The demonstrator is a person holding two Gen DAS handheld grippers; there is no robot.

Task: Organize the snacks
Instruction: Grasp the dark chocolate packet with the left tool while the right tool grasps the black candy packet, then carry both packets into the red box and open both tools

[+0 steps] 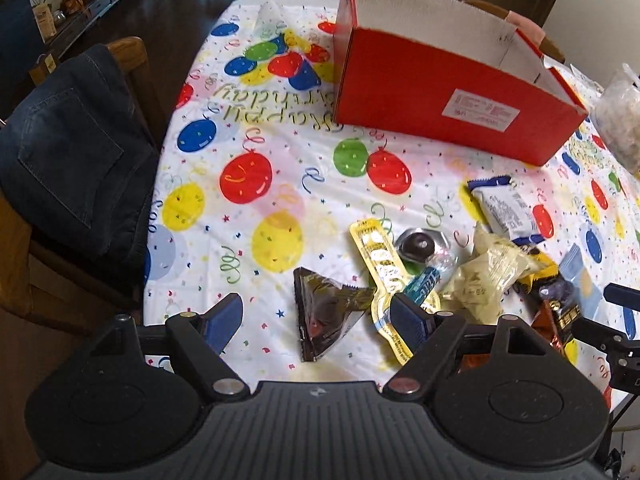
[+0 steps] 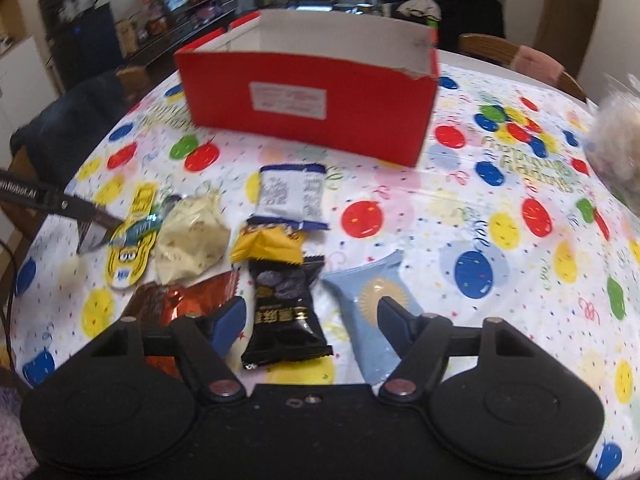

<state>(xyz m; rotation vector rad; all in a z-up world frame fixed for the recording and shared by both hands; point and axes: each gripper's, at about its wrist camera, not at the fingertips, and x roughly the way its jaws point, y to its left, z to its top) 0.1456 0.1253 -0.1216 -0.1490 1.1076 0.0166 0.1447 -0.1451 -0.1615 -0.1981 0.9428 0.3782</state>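
Note:
An open red box (image 1: 444, 92) with a white inside stands at the far side of the table; it also shows in the right wrist view (image 2: 308, 100). Several snack packets lie in front of it. My left gripper (image 1: 318, 320) is open, its fingers either side of a dark triangular packet (image 1: 324, 312). A yellow strip packet (image 1: 380, 264) lies by its right finger. My right gripper (image 2: 310, 320) is open around a black packet (image 2: 286, 312). A light blue packet (image 2: 370, 312), a yellow packet (image 2: 268, 246), a white-and-blue packet (image 2: 290, 196) and a cream packet (image 2: 190, 236) lie nearby.
A balloon-print birthday cloth (image 1: 248, 216) covers the table. A chair with dark jeans (image 1: 76, 152) stands at the left edge. A clear bag of pale food (image 2: 616, 144) sits at the right. A red foil packet (image 2: 188, 300) lies under my right gripper's left finger.

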